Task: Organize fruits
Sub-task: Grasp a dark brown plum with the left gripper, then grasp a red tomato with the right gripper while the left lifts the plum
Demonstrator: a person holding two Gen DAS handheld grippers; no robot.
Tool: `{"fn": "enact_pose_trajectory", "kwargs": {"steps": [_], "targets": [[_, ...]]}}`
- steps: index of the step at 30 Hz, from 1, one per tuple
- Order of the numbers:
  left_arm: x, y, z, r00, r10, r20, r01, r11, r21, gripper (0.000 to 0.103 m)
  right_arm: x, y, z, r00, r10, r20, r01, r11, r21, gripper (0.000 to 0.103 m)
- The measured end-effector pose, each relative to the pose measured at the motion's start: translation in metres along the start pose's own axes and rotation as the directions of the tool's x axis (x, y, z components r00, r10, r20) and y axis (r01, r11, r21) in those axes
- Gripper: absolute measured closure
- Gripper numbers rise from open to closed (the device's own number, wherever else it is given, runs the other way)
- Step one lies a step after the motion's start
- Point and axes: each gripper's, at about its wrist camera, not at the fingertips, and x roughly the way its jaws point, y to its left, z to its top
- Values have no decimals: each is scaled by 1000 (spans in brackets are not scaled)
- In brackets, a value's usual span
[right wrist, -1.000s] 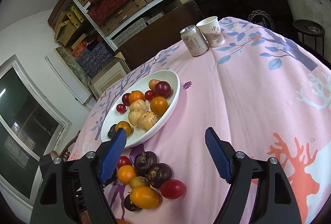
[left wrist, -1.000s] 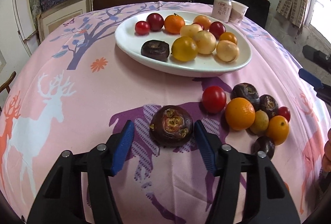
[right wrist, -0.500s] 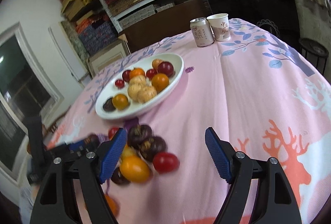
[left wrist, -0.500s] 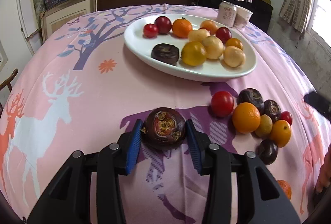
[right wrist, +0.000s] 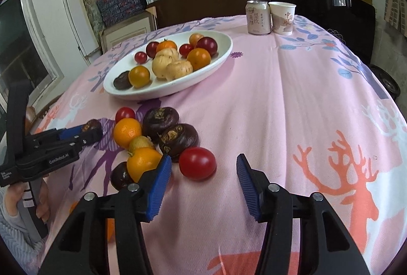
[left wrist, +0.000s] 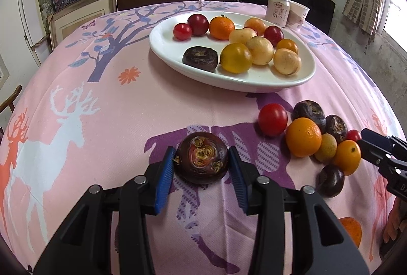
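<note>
11 fruits fill the white plate (left wrist: 302, 76); left jaws clench a dark fruit (left wrist: 202, 157), right jaws spread

The left claw (left wrist: 202, 164) grips a dark water chestnut (left wrist: 202, 157) on the pink tablecloth (left wrist: 127, 109).

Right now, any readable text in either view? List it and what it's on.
"GenRobot.AI": side of the left gripper body, seen from the right wrist view.
Smaller white print lower on that same body: too blurred to read.
Can: vertical brown Chinese characters, too blurred to read reliably.
Paper cup: a few red-brown Chinese characters, also not legible enough to quote.
Right gripper body, in the left wrist view: a "D" at the frame edge, rest cut off.
</note>
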Motion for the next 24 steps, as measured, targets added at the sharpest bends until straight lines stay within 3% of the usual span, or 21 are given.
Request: {"fn": "enact_pose_trajectory", "kwargs": {"steps": [3,11,15,24], "targets": [[0,-1,0,1000,2,0,-2,1000,1,61,6,1,0,999,19,-29,-19,1000,4,62],[1,-2,-1,1000,9,-1,-9,1000,7,61,12,2,1,999,33,-41,-33,999,9,64],[1,-2,-1,1000,8,-1,-8,1000,6,61,13,2,2,999,34,-43,-33,999,7,71],[-1,-1,0,1000,10,8,-10,1000,2,61,8,-3,3,999,48,-19,-47,998,33,72]]}}
